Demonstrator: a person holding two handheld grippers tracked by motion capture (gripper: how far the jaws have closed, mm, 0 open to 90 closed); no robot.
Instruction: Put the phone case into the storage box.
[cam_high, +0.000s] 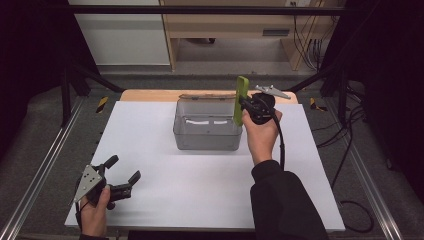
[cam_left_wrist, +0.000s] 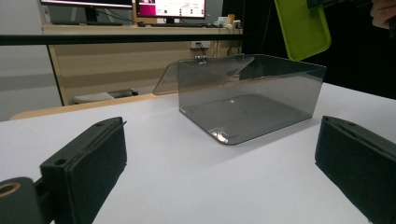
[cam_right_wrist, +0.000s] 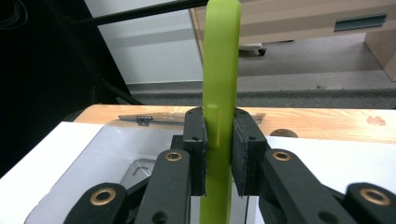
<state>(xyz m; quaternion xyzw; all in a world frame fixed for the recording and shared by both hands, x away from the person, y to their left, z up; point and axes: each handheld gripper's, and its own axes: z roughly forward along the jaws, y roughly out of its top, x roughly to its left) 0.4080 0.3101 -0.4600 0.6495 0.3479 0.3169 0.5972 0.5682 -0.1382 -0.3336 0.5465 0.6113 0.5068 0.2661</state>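
Observation:
A clear grey plastic box (cam_high: 207, 135) stands at the middle back of the white table, its hinged lid (cam_high: 207, 96) folded open behind it. My right gripper (cam_high: 245, 107) is shut on a flat lime-green plate (cam_high: 241, 95), held upright on edge just above the box's right wall. In the right gripper view the black pads (cam_right_wrist: 195, 140) press both faces of the green plate (cam_right_wrist: 222, 70). My left gripper (cam_high: 125, 167) rests at the front left of the table, jaws wide open and empty. From the left gripper (cam_left_wrist: 219, 172) the box (cam_left_wrist: 252, 107) and the green plate (cam_left_wrist: 303, 28) lie ahead.
The white table top (cam_high: 165, 175) has a wooden strip (cam_high: 145, 95) along its back edge. Black frame bars (cam_high: 75, 75) flank the table, and cables (cam_high: 345, 150) trail at the right. A wooden desk (cam_high: 225, 25) stands beyond.

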